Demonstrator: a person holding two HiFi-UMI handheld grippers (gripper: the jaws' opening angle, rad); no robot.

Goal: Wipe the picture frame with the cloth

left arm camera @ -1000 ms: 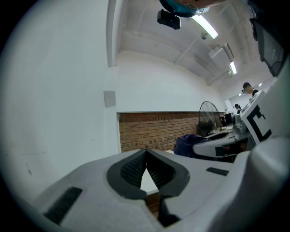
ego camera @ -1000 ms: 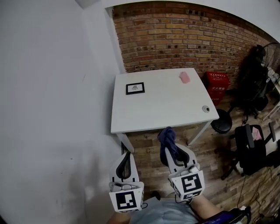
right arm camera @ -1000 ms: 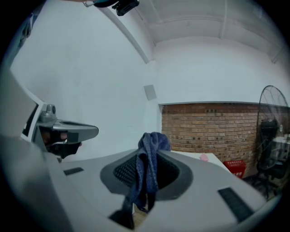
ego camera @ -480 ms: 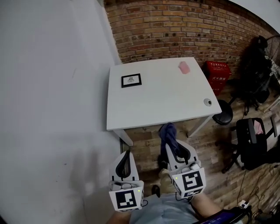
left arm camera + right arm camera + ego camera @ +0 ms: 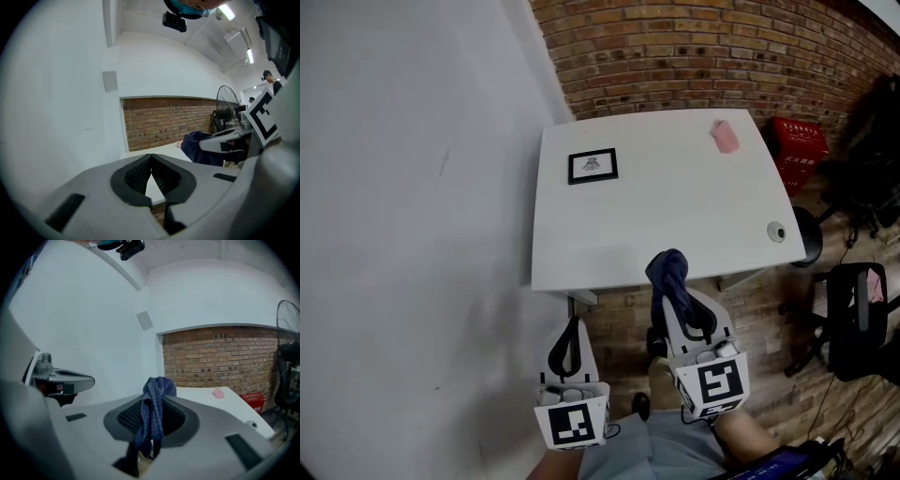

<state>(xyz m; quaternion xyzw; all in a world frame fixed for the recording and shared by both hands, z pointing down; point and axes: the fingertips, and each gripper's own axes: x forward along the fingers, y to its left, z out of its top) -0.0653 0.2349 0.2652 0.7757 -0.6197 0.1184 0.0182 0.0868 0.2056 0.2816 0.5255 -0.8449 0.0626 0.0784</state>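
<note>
The picture frame (image 5: pixel 592 166) lay flat near the far left corner of the white worktop (image 5: pixel 675 216), well apart from both tools, so wiping was judged not yet begun. The dark blue cloth (image 5: pixel 667 270) was pinched between the closed jaws of the right tool (image 5: pixel 675 298), bunched above the tips, presumably ready for wiping. The left tool (image 5: pixel 572 330) was held low beside it, closed on nothing.

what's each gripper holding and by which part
The right gripper clamps a dark blue cloth around its bunched middle; the left gripper, jaws together, holds nothing.
</note>
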